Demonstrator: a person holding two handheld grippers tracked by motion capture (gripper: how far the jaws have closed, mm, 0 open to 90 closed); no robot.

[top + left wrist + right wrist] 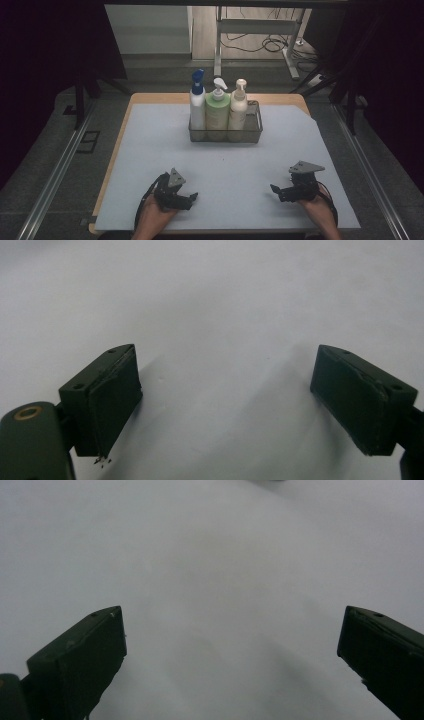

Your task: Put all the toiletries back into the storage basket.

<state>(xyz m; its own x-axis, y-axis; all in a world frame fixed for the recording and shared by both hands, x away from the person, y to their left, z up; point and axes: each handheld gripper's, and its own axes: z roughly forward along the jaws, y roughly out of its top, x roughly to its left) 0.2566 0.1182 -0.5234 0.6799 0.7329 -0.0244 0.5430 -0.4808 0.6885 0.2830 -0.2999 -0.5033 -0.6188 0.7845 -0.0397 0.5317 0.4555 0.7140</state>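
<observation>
Both grippers rest low on the near mat; left gripper [189, 196] jaws spread wide, right gripper [276, 191] likewise gaping, nothing held; three bottles stand upright in the wire basket [251, 134] far centre.

Matt grey mat [225, 170] over a wooden table [150, 97]; dark wire-mesh metal basket [252, 131] at twelve o'clock, holding smooth plastic bottles [217, 114]. Matt black, scuffed gripper pads [112, 400].
</observation>
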